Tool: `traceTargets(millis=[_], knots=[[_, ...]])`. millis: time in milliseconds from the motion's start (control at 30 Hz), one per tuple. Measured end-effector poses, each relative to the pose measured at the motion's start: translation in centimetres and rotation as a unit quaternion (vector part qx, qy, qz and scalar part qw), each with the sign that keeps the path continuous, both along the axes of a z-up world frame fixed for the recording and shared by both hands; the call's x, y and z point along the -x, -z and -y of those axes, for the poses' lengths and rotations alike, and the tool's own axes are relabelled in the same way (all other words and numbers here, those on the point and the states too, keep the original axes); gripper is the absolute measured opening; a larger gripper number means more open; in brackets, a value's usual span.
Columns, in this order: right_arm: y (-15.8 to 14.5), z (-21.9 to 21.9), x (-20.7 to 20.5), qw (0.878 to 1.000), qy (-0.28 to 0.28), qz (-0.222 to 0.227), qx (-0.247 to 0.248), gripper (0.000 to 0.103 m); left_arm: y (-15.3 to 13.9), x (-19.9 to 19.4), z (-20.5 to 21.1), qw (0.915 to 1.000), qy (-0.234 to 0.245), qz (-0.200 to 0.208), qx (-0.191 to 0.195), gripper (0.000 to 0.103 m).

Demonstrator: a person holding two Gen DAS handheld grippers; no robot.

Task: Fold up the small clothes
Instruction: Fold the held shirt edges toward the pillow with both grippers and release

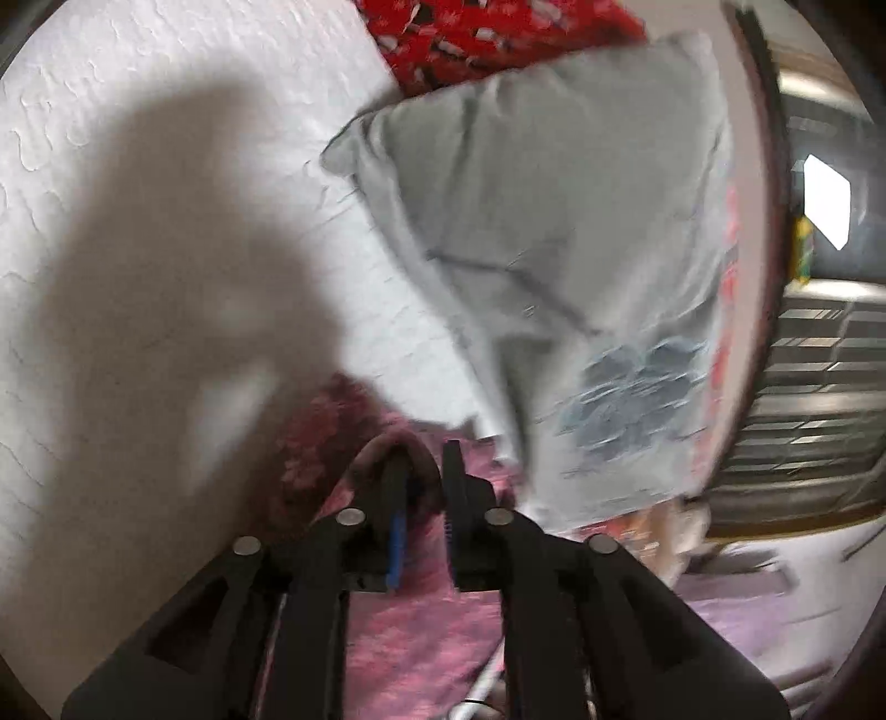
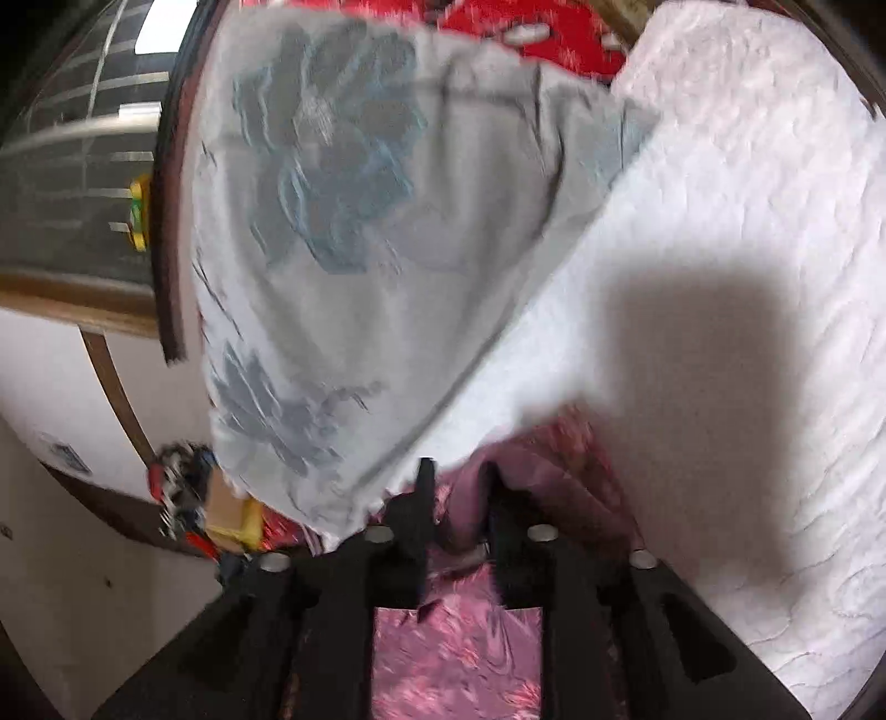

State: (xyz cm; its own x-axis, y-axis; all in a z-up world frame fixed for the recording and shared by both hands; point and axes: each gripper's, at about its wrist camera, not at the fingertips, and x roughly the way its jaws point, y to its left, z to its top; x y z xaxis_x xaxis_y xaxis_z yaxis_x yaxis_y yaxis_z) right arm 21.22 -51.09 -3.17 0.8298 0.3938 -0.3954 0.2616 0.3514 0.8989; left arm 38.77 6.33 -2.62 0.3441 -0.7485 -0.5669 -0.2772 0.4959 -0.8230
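Left hand-held gripper (image 1: 423, 471) is clenching a fold of the pink garment (image 1: 421, 626); fabric is bunching around its near-closed fingers. Right hand-held gripper (image 2: 457, 487) is grasping the same pink garment (image 2: 454, 653), cloth is sitting between its fingers. Garment is hanging between both, near edge of the white quilted bed (image 1: 138, 166). A grey printed shirt (image 1: 554, 221) is lying further away on the bed, beside a red patterned cloth (image 1: 487, 33). Frames are blurring, so the exact pinch point is probably at the hem.
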Motion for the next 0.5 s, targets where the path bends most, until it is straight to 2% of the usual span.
traceTargets(millis=[33,67,100,200,267,333,500], knots=[[-0.6,0.7,0.8,1.000,0.024,0.018,-0.004,0.053,-0.5,0.2,-0.6,0.9999,-0.014,0.006,0.003,0.031],[-1.1,1.5,1.7,0.998,0.046,0.037,-0.008,0.058,-1.1,0.4,-1.2,0.9995,-0.028,0.014,-0.001,0.038],[-1.6,1.9,2.3,0.998,0.052,0.042,-0.005,0.058,-1.6,0.7,-1.8,0.9990,-0.038,0.021,-0.005,0.049],[-2.0,1.5,3.0,0.998,0.020,0.003,0.051,0.058,-2.4,1.8,-1.8,0.9989,-0.017,0.037,-0.025,0.051],[-1.7,0.3,3.1,0.993,-0.012,-0.034,0.113,0.058,-2.2,2.8,-0.7,0.9976,0.016,0.047,-0.048,0.053],[-0.9,-1.1,2.8,0.987,-0.037,-0.053,0.149,0.058,-1.6,3.8,0.7,0.9947,0.049,0.054,-0.072,0.057],[0.5,-3.9,1.5,0.975,-0.077,-0.065,0.200,0.058,0.3,6.0,3.8,0.9872,0.111,0.073,-0.088,0.057]])
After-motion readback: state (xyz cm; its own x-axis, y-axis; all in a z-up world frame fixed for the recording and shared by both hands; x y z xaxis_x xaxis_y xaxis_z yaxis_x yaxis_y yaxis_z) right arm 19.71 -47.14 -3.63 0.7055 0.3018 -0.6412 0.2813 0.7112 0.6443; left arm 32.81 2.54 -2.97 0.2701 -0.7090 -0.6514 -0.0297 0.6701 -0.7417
